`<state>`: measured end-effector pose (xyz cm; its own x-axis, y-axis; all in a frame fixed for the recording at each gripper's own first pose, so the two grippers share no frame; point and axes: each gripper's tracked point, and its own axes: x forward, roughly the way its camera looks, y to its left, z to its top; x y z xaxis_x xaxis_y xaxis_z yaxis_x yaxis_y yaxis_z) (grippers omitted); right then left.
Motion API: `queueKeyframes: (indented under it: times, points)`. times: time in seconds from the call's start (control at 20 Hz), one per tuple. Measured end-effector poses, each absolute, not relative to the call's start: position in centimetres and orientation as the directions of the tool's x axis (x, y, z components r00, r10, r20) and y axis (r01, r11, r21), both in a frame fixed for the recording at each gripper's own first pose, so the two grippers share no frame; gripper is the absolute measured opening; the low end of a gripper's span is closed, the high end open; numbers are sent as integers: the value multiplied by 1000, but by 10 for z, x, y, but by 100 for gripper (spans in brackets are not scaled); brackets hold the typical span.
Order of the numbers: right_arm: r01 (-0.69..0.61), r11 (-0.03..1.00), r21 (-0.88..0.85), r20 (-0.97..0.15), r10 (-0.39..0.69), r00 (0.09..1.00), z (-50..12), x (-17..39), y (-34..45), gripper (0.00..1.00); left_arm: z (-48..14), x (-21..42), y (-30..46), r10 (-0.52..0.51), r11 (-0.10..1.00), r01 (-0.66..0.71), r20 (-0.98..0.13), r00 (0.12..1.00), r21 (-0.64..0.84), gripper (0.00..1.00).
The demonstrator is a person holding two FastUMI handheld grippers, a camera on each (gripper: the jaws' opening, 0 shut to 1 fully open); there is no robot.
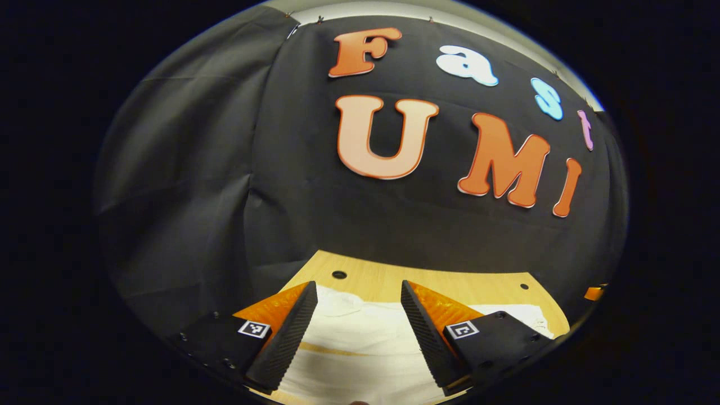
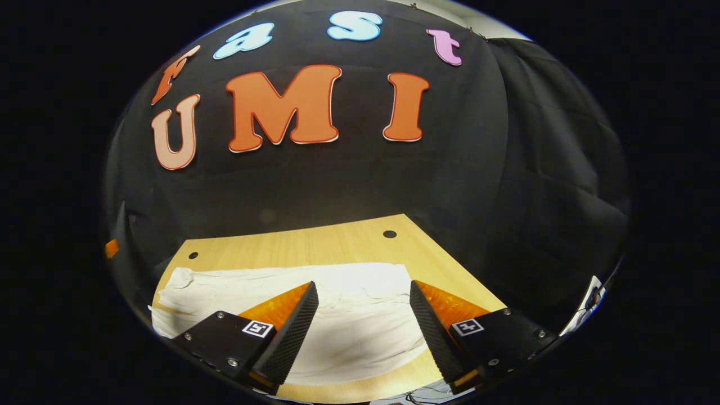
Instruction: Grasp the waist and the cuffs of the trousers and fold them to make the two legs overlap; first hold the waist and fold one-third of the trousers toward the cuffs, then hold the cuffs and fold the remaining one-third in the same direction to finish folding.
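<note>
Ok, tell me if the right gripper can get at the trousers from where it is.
Probably yes: the right gripper is open above the white trousers spread on the wooden table, with nothing between them.

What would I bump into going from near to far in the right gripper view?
Right gripper, open → white trousers lying on the table → bare wooden table → round hole in the table → black cloth wall.

Wooden table bears white trousers spread flat, apparently wrinkled.
</note>
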<state>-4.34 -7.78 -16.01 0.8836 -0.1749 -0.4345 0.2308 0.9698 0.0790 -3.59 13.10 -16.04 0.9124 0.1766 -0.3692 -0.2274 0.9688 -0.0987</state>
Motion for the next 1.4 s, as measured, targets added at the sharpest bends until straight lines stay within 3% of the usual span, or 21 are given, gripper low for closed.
queueKeyframes:
  times: [0.3, 0.55, 1.0, 1.05, 1.1, 1.15, 1.2, 1.4]
  points:
    - [258, 957, 135, -552, -144, 821, -209, -52, -93, 99, -219, -59, 147, 107, 911, -297, -531, 841, -286, 99]
    - [276, 940, 198, -647, -86, 758, -248, -56, -91, 99, -278, -88, 173, 51, 783, -428, -639, 768, -451, 99]
    - [346, 894, 283, -775, 0, 632, -310, -65, -95, 96, -352, -147, 232, 38, 560, -642, -757, 652, -524, 99]
    - [353, 891, 285, -786, 7, 618, -316, -66, -96, 96, -360, -155, 236, 34, 533, -661, -768, 640, -528, 95]
    - [362, 886, 290, -795, 13, 606, -322, -68, -96, 97, -369, -163, 240, 31, 511, -680, -779, 626, -526, 99]
    - [371, 879, 301, -805, 25, 592, -326, -68, -96, 97, -376, -171, 243, 31, 492, -697, -790, 612, -521, 94]
    - [385, 869, 311, -815, 35, 579, -332, -70, -95, 97, -380, -176, 244, 29, 473, -712, -799, 601, -519, 99]
    - [431, 836, 339, -849, 75, 522, -356, -75, -96, 97, -401, -197, 248, 16, 384, -757, -815, 579, -530, 99]
